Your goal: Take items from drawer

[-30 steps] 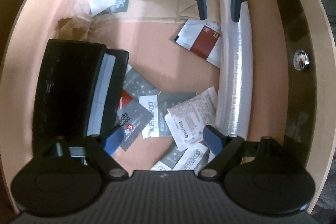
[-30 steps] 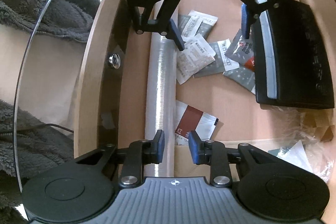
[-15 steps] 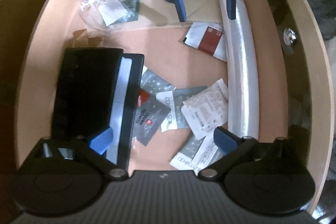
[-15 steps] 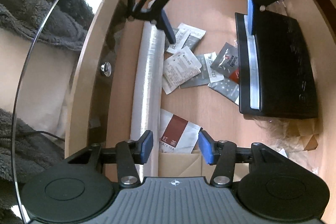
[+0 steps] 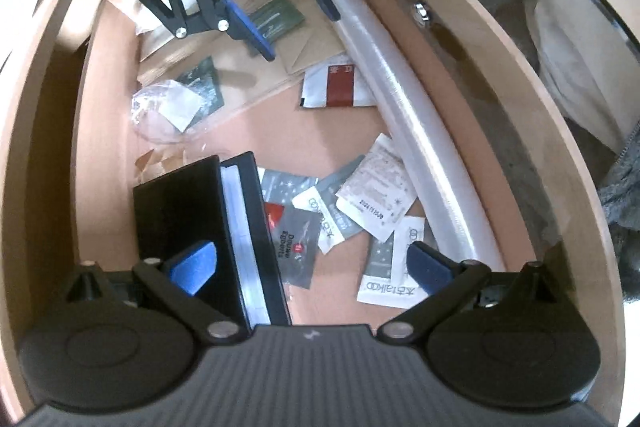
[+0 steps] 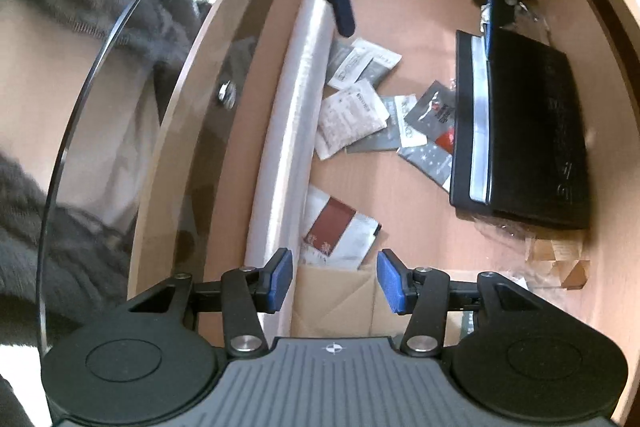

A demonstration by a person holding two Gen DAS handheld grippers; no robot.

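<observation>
Inside the open wooden drawer (image 5: 48, 131), the left tool (image 5: 310, 269), spread wide and empty, straddles the black notebook (image 5: 180, 211) and loose foil sachets (image 5: 296, 247), while the right tool (image 6: 334, 281), half-open and empty beside the long clear plastic roll (image 6: 296, 95), could skid off those flat packets.

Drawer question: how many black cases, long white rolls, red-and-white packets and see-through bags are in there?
Flat black rectangular case: 1
Long white plastic roll: 1
Red-and-white foil packet: 1
Crumpled clear plastic bag: 1
Total: 4
</observation>
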